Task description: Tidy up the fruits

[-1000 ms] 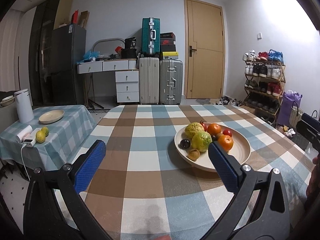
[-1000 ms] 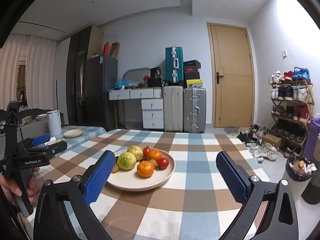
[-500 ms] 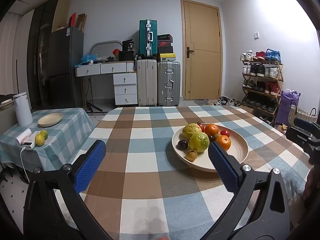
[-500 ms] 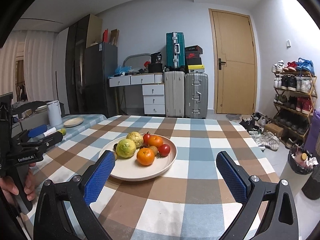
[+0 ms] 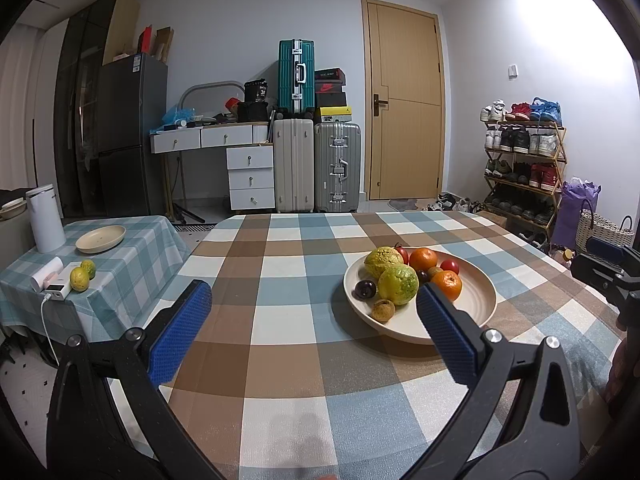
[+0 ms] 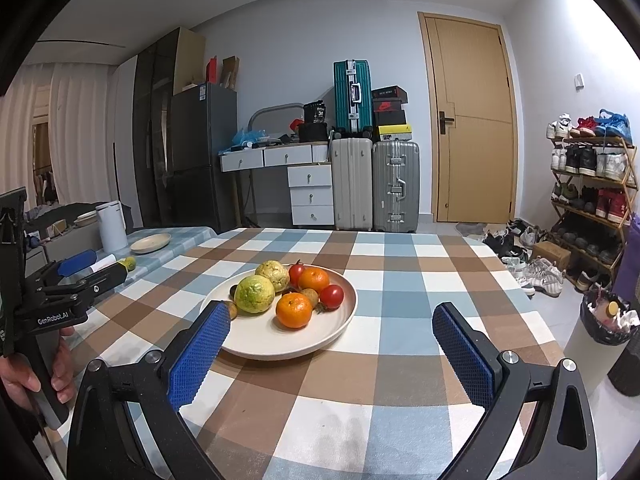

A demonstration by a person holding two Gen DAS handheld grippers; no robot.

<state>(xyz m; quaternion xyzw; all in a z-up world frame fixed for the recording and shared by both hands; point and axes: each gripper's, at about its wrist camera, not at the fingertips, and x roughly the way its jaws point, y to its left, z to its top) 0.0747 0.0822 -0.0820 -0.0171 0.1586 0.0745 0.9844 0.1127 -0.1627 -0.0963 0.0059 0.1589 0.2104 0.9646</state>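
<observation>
Jaws of left gripper (image 5: 314, 326) and right gripper (image 6: 330, 346) both spread, empty, above checked table (image 6: 404, 264) near fruit plate (image 6: 340, 320), seemingly.

Cream round plate (image 6: 340, 320) on checked counter (image 6: 400, 280), holding piled fruit. Two large yellow-green bumpy fruits (image 6: 254, 294), touching, on its left side. Two oranges (image 6: 294, 310): one near front, one behind. Two red tomatoes (image 6: 331, 296), one at right, one at back. Small brown fruits (image 5: 383, 310) and one dark plum (image 5: 365, 289) at plate's left edge.

On the side counter (image 5: 132, 280): an empty cream plate (image 5: 100, 239), two small yellow-green fruits (image 5: 79, 279) touching.
</observation>
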